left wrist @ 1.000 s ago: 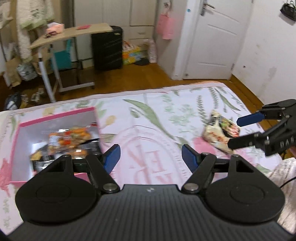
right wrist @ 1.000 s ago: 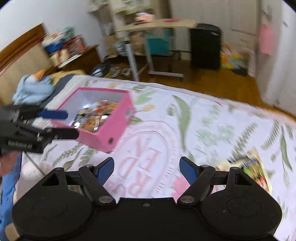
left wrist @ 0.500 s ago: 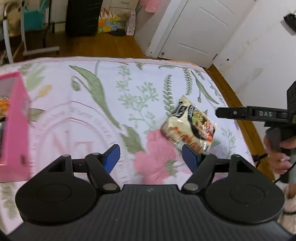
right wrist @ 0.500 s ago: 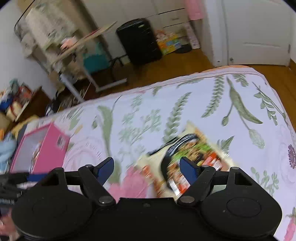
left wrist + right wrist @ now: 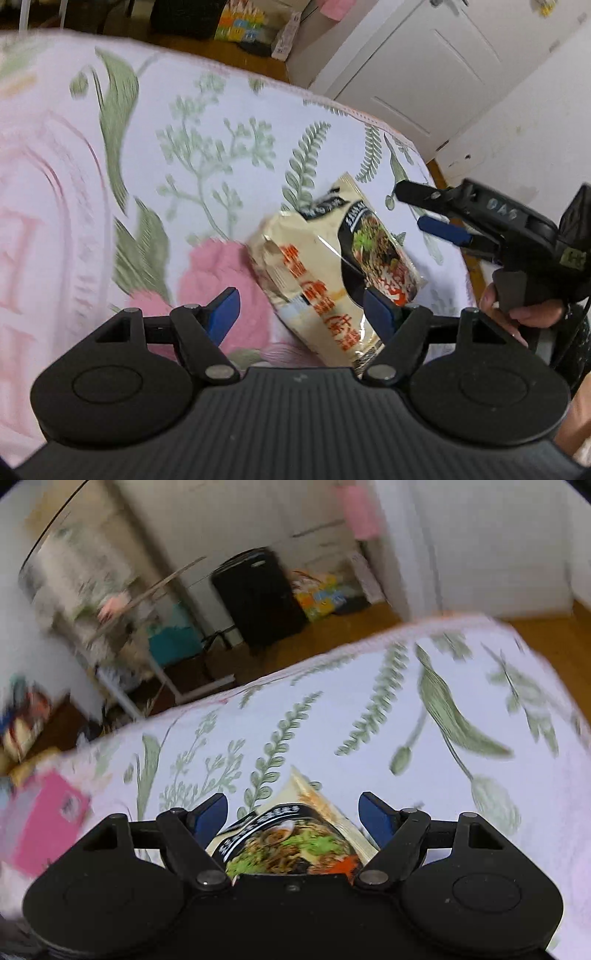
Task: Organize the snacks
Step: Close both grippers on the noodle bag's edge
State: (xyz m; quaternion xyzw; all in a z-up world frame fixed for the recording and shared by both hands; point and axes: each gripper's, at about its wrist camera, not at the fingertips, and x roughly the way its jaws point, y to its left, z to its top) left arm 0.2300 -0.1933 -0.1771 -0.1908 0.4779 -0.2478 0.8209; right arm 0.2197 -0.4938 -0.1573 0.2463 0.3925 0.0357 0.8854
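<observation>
The noodle packet (image 5: 332, 273) lying flat on the flowered bed (image 5: 207, 155) looks light, crinkly and slippery with brittle contents, so either tool, left (image 5: 301, 310) or right (image 5: 291, 812), both open and empty, should pinch a sealed edge.

Glossy plastic noodle packet (image 5: 332, 273), matt cotton floral bedsheet (image 5: 207, 122), polished wooden floor (image 5: 354, 627)

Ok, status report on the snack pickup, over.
Both hand-held grippers open: left, right. Noodle packet flat on floral bedspread, ungripped. Nothing in the way.
</observation>
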